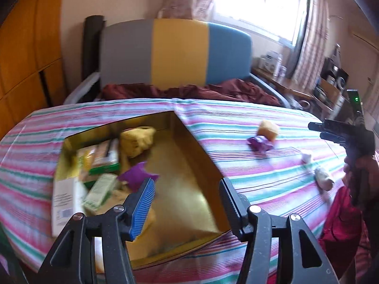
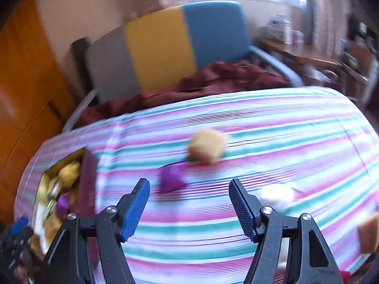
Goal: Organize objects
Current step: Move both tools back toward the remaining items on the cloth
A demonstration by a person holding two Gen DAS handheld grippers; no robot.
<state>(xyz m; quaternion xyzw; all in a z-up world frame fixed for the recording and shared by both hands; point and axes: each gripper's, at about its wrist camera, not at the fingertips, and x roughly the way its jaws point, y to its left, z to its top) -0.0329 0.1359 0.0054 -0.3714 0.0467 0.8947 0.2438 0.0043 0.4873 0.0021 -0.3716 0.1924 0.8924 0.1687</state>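
An open gold-lined box (image 1: 189, 156) lies on the striped cloth (image 1: 236, 123). It holds a yellow packet (image 1: 137, 142), green-and-white packets (image 1: 101, 156) and a purple packet (image 1: 136, 174). My left gripper (image 1: 187, 187) hovers open over the box's near part, with nothing between its pads. Right of the box lie a yellow packet (image 1: 267, 130), a purple packet (image 1: 259, 143) and two pale packets (image 1: 323, 177). In the blurred right wrist view my right gripper (image 2: 189, 184) stands open and empty above the cloth, just short of the purple packet (image 2: 170, 177) and yellow packet (image 2: 207, 148). The box (image 2: 47, 175) is at its far left.
A chair with a grey, yellow and blue back (image 1: 180, 52) stands behind the table, with maroon fabric (image 1: 189, 92) on it. A wooden wardrobe (image 1: 26, 47) fills the left. A cluttered desk (image 1: 331, 87) is at the right. A red garment (image 1: 341, 224) hangs by the table's right edge.
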